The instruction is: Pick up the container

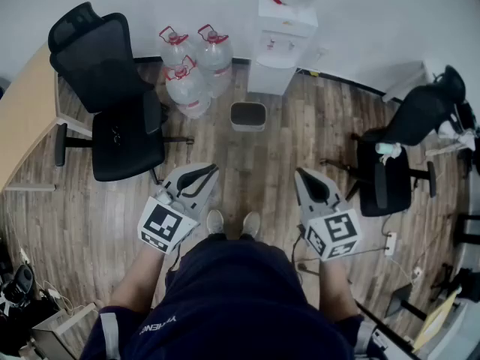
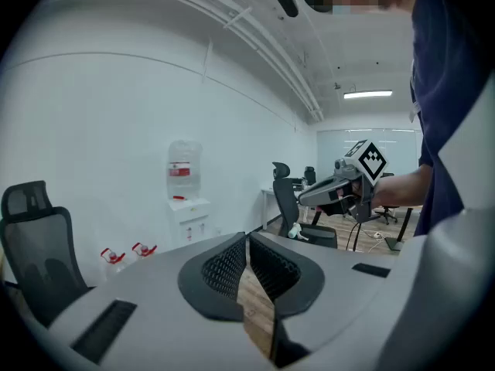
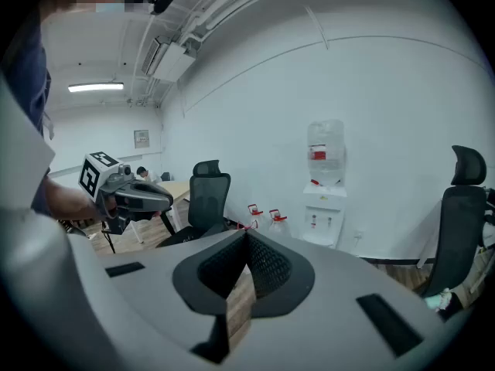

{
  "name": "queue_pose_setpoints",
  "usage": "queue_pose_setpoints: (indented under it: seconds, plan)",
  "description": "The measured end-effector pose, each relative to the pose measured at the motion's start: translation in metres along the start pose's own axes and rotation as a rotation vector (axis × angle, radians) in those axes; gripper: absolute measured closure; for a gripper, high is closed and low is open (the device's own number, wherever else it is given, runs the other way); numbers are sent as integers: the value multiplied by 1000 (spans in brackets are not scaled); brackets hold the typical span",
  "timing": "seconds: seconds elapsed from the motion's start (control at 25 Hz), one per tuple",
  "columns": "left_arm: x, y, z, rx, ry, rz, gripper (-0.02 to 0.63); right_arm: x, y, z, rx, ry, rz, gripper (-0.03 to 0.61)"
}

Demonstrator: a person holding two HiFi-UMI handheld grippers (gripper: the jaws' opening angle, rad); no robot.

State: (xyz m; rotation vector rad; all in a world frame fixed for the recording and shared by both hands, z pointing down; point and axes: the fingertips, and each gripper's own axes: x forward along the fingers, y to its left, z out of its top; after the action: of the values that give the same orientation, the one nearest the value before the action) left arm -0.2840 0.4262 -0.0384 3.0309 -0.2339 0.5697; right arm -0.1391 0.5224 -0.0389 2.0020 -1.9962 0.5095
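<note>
A small dark bin [image 1: 248, 115] stands on the wooden floor in front of the water dispenser [image 1: 281, 40]. Three clear water jugs with red caps [image 1: 189, 72] are grouped to its left. My left gripper [image 1: 204, 170] and right gripper [image 1: 301, 173] are held at waist height, well short of the bin and the jugs. Both are shut with nothing between the jaws. In the left gripper view its jaws [image 2: 247, 238] meet tip to tip, and the right gripper [image 2: 340, 188] shows across. In the right gripper view its jaws [image 3: 246, 236] are likewise together, with the jugs [image 3: 264, 216] beyond.
A black office chair [image 1: 112, 88] stands at the left beside a wooden desk [image 1: 26, 111]. Another black chair [image 1: 394, 160] with a bottle on its seat is at the right. Cables and a power strip [image 1: 389, 243] lie on the floor at right. My shoes [image 1: 233, 223] point toward the bin.
</note>
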Motion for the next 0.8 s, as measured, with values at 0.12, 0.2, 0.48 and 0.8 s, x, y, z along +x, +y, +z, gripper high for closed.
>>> queue_pose_setpoints:
  seconds: [0.12,0.2,0.48,0.8]
  plan:
    - [6,2,-3,18,-8,0,577,3,-6,-4,3,5,-3,565]
    - [9,1,-6,14,0,-1,577,3,-9,-8,7,8,0,565]
    - [27,-3,-29,1,23,8,577,10,-23,-33,17,-36,18,563]
    - [46,0,-47,-22,47,83,575,7,-63,-57,53,-69,70,563]
